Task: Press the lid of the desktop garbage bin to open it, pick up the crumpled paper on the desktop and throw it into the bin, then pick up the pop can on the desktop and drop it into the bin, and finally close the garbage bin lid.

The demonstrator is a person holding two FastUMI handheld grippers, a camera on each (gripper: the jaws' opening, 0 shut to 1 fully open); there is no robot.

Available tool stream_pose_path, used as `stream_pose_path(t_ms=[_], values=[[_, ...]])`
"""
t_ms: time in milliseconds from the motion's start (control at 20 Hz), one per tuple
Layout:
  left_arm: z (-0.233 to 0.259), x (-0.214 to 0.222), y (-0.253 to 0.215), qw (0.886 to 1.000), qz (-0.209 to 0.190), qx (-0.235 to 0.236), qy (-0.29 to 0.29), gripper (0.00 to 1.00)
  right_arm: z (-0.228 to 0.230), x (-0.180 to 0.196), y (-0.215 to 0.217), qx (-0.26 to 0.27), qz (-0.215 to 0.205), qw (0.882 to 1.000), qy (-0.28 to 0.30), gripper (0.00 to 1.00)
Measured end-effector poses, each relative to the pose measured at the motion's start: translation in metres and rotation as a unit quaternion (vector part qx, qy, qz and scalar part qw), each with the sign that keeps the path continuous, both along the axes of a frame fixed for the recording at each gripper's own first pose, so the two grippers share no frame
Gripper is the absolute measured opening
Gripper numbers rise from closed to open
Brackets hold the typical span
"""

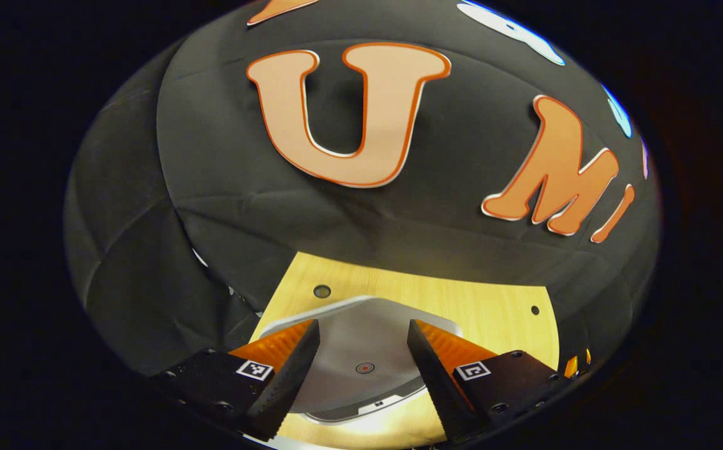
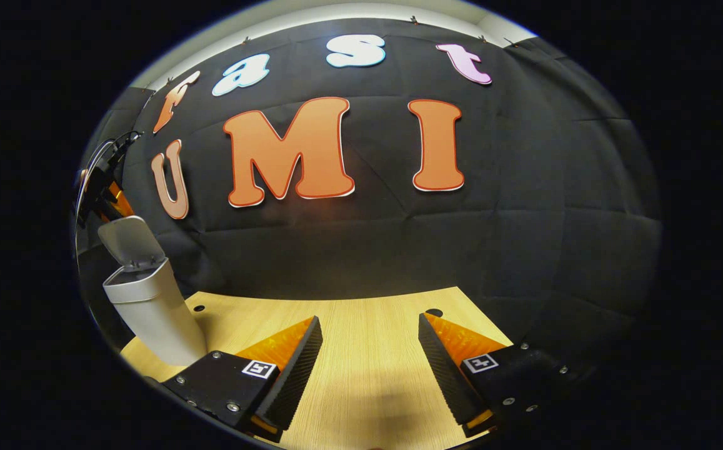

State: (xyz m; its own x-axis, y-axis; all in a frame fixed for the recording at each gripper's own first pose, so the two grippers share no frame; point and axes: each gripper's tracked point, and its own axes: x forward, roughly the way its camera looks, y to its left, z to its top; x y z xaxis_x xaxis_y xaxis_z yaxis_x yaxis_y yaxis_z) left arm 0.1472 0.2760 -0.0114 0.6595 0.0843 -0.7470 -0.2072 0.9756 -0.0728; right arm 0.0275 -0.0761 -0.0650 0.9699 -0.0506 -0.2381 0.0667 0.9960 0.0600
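Left gripper view: left gripper fingers spread, empty, above lid. Right gripper view: bin at desk left edge, lid raised; right gripper spread, empty. Judged step: closing lid; needs downward press.

You are working in a staged recording booth, not a home: black cloth wall hangs behind a pale wooden desktop with drilled holes, and a small desktop garbage bin stands there.
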Motion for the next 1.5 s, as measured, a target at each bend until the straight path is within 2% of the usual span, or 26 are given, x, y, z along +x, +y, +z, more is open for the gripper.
stream_pose_path(t_ms=[100, 200, 250, 450, 500, 600, 750, 900, 1050, 1250, 1500], values=[[-0.025, -0.017, -0.004, 0.999, 0.004, -0.015, 0.033, 0.90, 0.000, 0.001, 0.004, 0.001, 0.005, 1.000, -0.002, 0.93], [-0.053, -0.045, -0.012, 0.995, 0.004, -0.037, 0.096, 0.91, 0.000, 0.002, 0.007, -0.002, 0.010, 1.000, -0.002, 0.93], [-0.061, -0.054, -0.013, 0.994, 0.007, -0.041, 0.105, 0.93, -0.001, 0.003, 0.009, -0.003, 0.012, 1.000, -0.001, 0.93], [-0.094, -0.072, -0.021, 0.990, -0.013, -0.021, 0.137, 0.97, -0.004, 0.002, 0.006, -0.003, 0.014, 1.000, 0.001, 0.93], [-0.100, -0.083, -0.018, 0.987, -0.014, -0.009, 0.160, 0.96, -0.005, 0.003, 0.006, -0.003, 0.013, 1.000, 0.003, 0.93], [-0.096, -0.071, -0.018, 0.990, -0.035, 0.020, 0.131, 0.98, -0.007, 0.003, 0.006, -0.003, 0.016, 1.000, 0.004, 0.93], [-0.096, -0.075, -0.019, 0.990, -0.048, 0.031, 0.127, 0.98, -0.008, 0.005, 0.016, -0.007, 0.028, 1.000, 0.006, 0.93], [-0.097, -0.077, -0.018, 0.991, -0.046, 0.036, 0.116, 0.98, -0.005, 0.005, 0.023, -0.008, 0.039, 0.999, 0.001, 0.93], [-0.092, -0.077, -0.015, 0.995, -0.013, 0.030, 0.098, 0.97, 0.002, 0.008, 0.027, -0.004, 0.044, 0.999, -0.003, 0.93], [-0.066, -0.061, -0.016, 0.999, 0.010, 0.049, 0.008, 0.97, 0.009, 0.010, 0.031, -0.008, 0.051, 0.999, -0.008, 0.92], [-0.026, -0.065, -0.020, 0.994, 0.012, 0.048, -0.095, 0.97, 0.020, 0.011, 0.041, -0.007, 0.061, 0.998, -0.015, 0.93]])
